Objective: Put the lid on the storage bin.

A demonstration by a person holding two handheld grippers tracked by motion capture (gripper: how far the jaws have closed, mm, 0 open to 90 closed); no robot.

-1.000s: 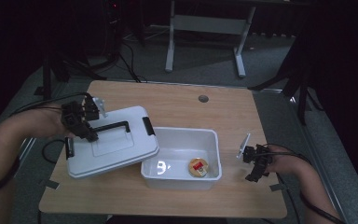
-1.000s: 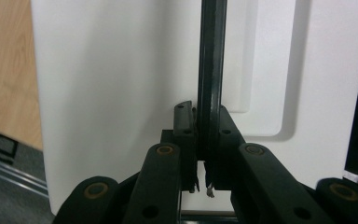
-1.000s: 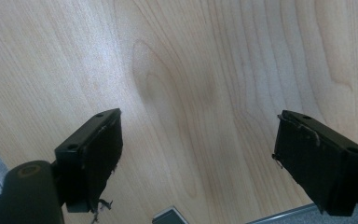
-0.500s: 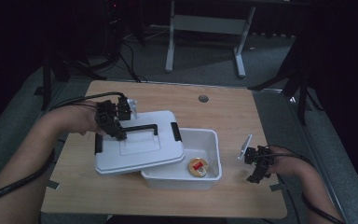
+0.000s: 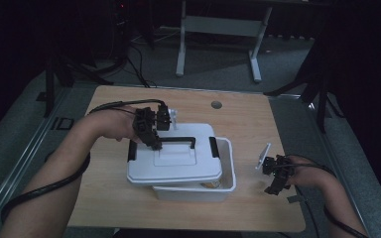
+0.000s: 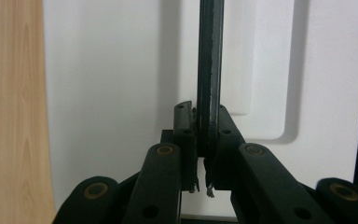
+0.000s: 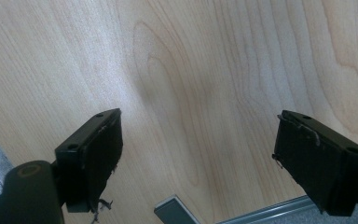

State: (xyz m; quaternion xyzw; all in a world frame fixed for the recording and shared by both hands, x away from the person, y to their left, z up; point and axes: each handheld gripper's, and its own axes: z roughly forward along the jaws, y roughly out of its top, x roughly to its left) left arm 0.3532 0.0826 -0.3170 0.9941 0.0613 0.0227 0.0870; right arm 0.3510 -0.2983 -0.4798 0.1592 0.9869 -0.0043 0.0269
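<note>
A white lid [image 5: 176,157] with a black handle [image 5: 178,141] hangs over the white bin [image 5: 226,171], covering most of it and offset to the left. My left gripper [image 5: 155,143] is shut on the handle's left end. In the left gripper view the jaws of my left gripper [image 6: 203,140] pinch the dark handle bar [image 6: 210,60] above the white lid [image 6: 121,84]. Something small and yellowish [image 5: 211,184] peeks from under the lid inside the bin. My right gripper [image 5: 274,184] rests at the table's right side, and in the right gripper view it [image 7: 198,156] stands open over bare wood.
The wooden table [image 5: 258,124] has a round hole [image 5: 217,105] near its far edge. A metal edge strip [image 7: 261,210] runs close under the right gripper. Cables trail from both forearms. Beyond the table stand a dark floor and a grey frame [image 5: 218,25].
My left gripper has carried the lid rightward from the table's left side until it covers most of the bin. The right gripper has stayed put.
</note>
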